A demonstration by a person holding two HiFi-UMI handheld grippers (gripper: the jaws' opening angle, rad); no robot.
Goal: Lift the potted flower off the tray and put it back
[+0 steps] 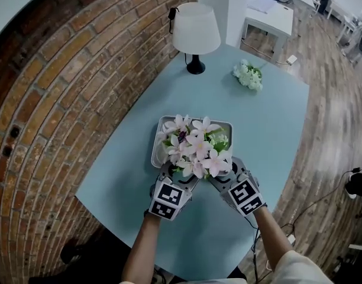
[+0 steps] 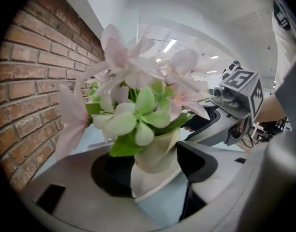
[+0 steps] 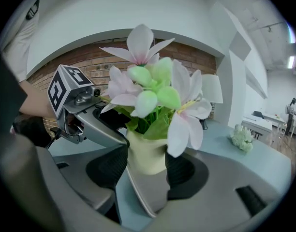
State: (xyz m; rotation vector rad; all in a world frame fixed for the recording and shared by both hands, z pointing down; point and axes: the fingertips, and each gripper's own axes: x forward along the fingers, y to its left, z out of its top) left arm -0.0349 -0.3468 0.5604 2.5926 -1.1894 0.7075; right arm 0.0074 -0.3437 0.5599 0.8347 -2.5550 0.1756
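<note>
With my left gripper (image 2: 153, 166) and right gripper (image 3: 147, 168) both clamped on the potted flower (image 1: 196, 147), I hold it upright and seat it flat in the tray (image 1: 155, 147).

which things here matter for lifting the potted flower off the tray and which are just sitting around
In the job:
- potted flower
- tray under it
- left gripper and right gripper, each closed on the pot

Just lying about:
- lamp at the far side of the table
- white flower bunch lying loose near the lamp
</note>
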